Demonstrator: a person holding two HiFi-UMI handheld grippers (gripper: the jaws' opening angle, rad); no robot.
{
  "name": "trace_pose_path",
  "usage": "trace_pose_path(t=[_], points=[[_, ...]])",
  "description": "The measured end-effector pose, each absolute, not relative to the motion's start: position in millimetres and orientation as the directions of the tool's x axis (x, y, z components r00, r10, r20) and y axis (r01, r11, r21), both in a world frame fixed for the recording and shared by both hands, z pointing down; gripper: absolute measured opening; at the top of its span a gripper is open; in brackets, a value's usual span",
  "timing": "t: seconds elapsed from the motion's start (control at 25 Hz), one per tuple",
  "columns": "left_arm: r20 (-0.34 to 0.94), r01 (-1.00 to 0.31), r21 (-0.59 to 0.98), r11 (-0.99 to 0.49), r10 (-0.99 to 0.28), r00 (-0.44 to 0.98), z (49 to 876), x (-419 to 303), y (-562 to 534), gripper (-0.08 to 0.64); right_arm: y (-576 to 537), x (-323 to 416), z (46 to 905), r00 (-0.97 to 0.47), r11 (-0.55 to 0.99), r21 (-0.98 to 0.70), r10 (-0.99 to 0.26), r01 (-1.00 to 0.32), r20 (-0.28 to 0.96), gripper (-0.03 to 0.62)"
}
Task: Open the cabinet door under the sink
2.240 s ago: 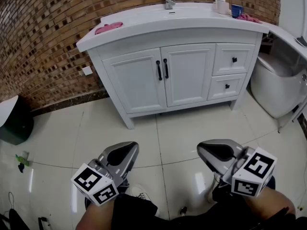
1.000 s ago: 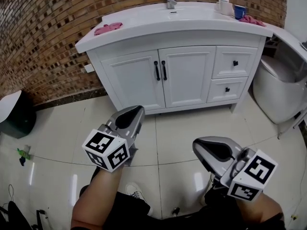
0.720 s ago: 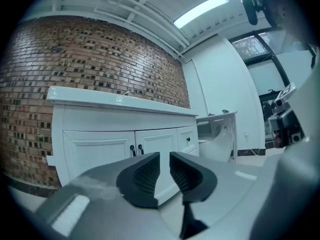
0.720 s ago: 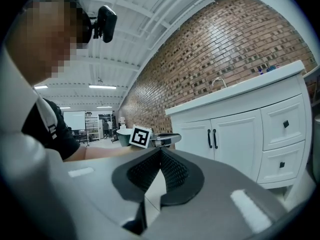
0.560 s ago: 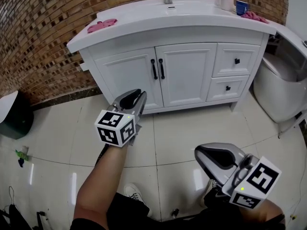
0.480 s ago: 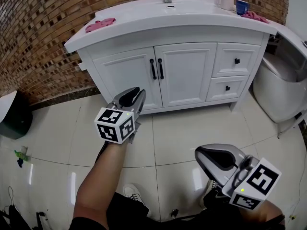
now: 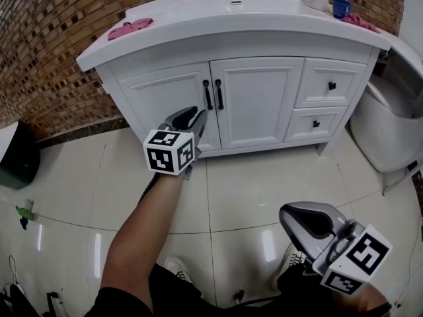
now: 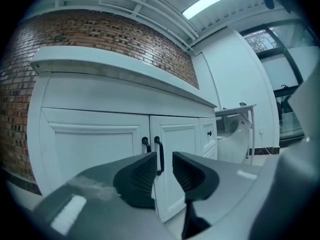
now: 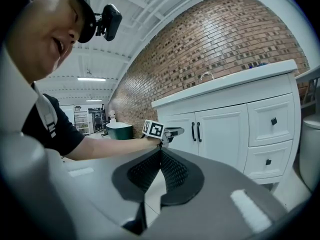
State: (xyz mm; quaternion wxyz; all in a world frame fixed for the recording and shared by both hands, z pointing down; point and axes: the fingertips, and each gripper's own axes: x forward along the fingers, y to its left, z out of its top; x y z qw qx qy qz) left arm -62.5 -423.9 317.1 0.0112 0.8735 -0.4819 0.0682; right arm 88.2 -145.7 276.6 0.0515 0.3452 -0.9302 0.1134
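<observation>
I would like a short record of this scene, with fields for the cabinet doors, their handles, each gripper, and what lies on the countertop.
cabinet doors: two, both closed
door handles: two black bars, side by side at the middle seam
left gripper: jaws apart, nothing between them, aimed at the handles, not yet on them
right gripper: jaws together, empty, held low over the floor
drawers: two, right of the doors, closed
countertop: pink cloth near the left end in the head view
</observation>
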Motion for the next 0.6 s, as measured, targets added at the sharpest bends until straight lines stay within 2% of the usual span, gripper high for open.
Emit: trace_pose_path(t=[0.6], points=[[0.153, -0.878, -0.037, -0.478, -0.871, 0.467, 330, -54, -504, 0.107, -184, 107, 287, -0.763, 0.738, -0.193, -0.622, -0.647, 0.178, 0.008]])
